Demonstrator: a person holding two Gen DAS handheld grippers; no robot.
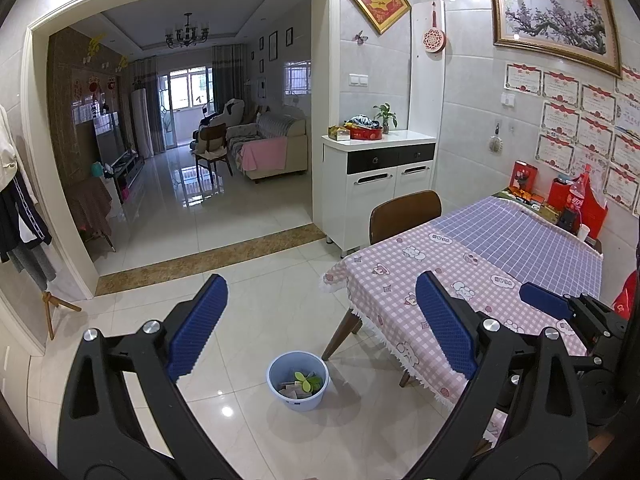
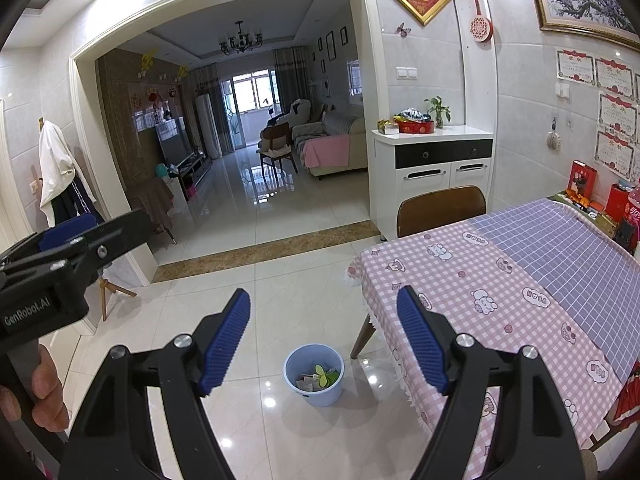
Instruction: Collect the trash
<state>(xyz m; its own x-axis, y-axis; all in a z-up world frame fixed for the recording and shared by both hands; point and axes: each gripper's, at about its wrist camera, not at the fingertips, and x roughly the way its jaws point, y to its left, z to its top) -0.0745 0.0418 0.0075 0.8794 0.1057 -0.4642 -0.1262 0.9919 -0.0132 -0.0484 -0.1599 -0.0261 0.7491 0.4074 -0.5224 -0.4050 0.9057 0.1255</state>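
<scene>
Both tools are spread apart and empty: the left tool (image 1: 320,332) frames the bin (image 1: 298,380) on the floor (image 1: 248,320) between its pads, and the right tool (image 2: 324,340) does the same from beside it, with nothing between either pair of pads. The trash (image 2: 318,378) already lies in the bin, paper scraps and a green piece, and the bin stands on the tiles just beside the near corner of the bench (image 1: 460,280). The cloth on the bench shows no loose scrap in either view, so the task looks close to done, and the first risk is a needless reach at a printed figure on the cloth mistaken for litter. If more trash turns up, the bin's mouth is small and well below the tools, so a light paper let go from up here could drift and land on the glossy tiles. A low reach toward the bin could catch the fringed cloth edge or the bench leg, and a knock would tip the light bin and spill it. The two tools also hang close together, so one could clip the other.
</scene>
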